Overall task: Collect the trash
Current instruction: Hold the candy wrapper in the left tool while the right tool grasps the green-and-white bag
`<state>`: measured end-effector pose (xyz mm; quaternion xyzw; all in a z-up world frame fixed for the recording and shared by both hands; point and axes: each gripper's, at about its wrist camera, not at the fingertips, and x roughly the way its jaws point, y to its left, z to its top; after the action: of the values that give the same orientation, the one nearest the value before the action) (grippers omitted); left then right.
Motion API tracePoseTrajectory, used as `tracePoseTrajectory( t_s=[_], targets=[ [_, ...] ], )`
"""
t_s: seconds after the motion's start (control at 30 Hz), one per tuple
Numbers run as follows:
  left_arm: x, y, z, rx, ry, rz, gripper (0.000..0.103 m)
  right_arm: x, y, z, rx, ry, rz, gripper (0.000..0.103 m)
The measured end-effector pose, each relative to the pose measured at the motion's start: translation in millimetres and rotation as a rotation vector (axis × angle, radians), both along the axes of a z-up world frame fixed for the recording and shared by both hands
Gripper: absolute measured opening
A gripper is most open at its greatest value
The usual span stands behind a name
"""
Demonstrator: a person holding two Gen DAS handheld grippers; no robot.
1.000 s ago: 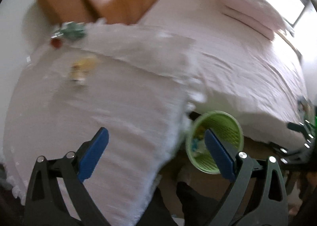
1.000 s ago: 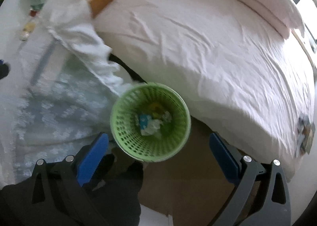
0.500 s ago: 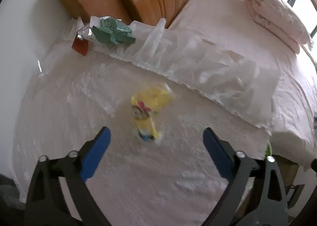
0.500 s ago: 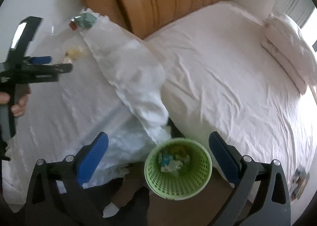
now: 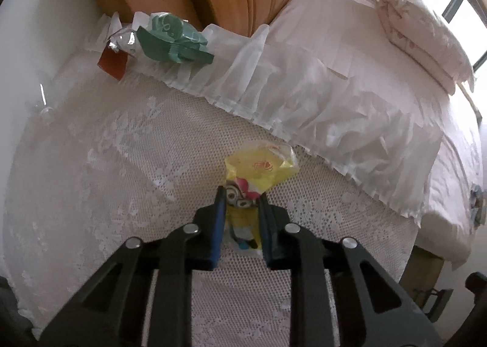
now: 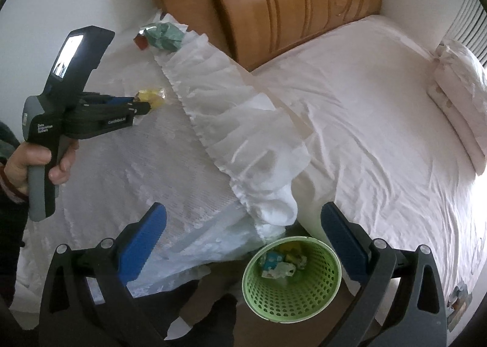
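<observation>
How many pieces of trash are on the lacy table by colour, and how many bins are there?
Yellow wrapper, in the left gripper: 1
Green wrapper: 1
Red and silver wrapper: 1
Green bin: 1
Total: 4

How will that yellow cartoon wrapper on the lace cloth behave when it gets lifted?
The yellow wrapper looks like thin crinkled film, so it will probably flop and weigh little. The left gripper is shut on its lower end; the puffed top likely sags or crackles, not breaks.

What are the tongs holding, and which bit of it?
The left tongs have just closed on the yellow cartoon wrapper, pinching its lower end. The right tongs are open and hold nothing.
</observation>
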<state>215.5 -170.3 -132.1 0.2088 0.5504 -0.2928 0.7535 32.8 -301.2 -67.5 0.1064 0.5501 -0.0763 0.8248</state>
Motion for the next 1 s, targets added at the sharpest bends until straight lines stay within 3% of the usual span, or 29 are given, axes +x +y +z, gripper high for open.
tracePoseTrajectory(
  t_s=[0.2, 0.43, 0.63, 0.83, 1.0],
  targets=[
    [-0.4, 20.8, 3.2, -0.03, 0.007, 0.047, 0.018, 6.8, 9.9, 0.9, 0.005, -0.007, 0.024, 0.101],
    [-11.6, 85.0, 22.4, -0.075, -0.014, 0.203, 0.018, 38.2, 26.4, 5.7, 0.035, -0.033, 0.074, 0.101],
    [-17.0, 142.3, 25.9, -0.07, 0.005, 0.301, 0.018, 114.5, 61.9, -0.8, 0.099, 0.003, 0.169, 0.101],
    [-14.3, 185.8, 28.6, -0.08, 0.002, 0.373, 0.018, 206.2, 96.8, -0.6, -0.008, 0.049, 0.282, 0.101],
    [-16.2, 220.3, 27.6, -0.093, -0.003, 0.437, 0.018, 278.1, 106.9, -15.2, -0.134, 0.107, 0.277, 0.1]
  ],
)
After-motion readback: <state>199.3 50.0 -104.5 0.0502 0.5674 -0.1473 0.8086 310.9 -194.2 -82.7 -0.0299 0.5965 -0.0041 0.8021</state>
